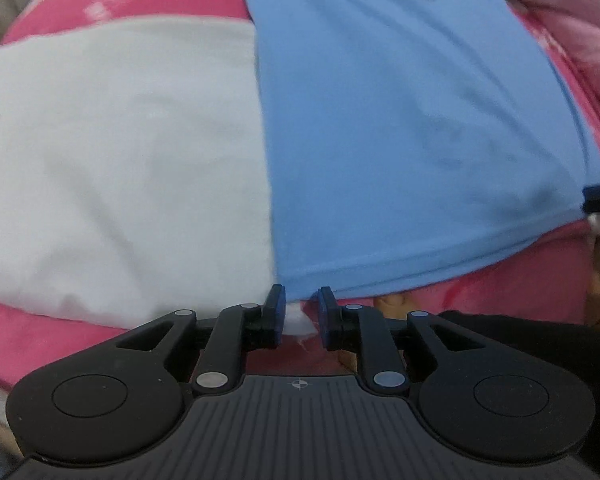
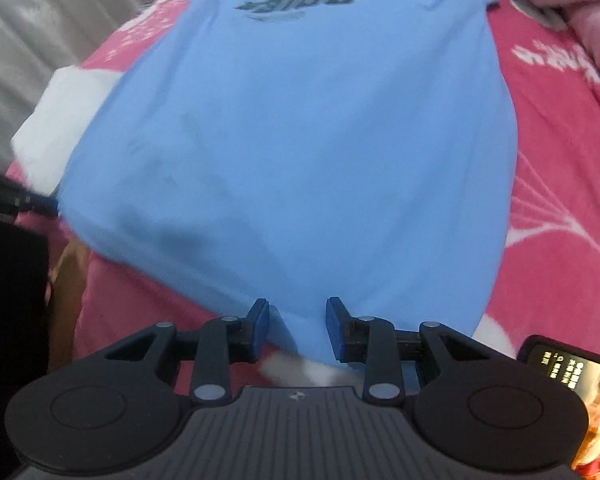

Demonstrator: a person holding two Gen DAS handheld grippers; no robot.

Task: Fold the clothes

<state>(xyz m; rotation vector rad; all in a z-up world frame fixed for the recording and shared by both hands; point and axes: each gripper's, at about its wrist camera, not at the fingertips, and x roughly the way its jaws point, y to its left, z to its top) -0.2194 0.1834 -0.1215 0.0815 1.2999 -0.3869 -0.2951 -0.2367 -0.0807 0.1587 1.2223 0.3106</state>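
on pink bedding, blue shirt (image 2: pixel 292 140), print unreadable; left gripper (image 1: pixel 302 312) and right gripper (image 2: pixel 297 326) parted.

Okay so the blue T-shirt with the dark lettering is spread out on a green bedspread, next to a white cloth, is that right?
Not quite: the bedspread is pink with a white pattern, not green. The right wrist view shows it around the blue T-shirt, whose dark lettering sits at the far end. The white cloth does lie beside the shirt, clearest in the left wrist view.
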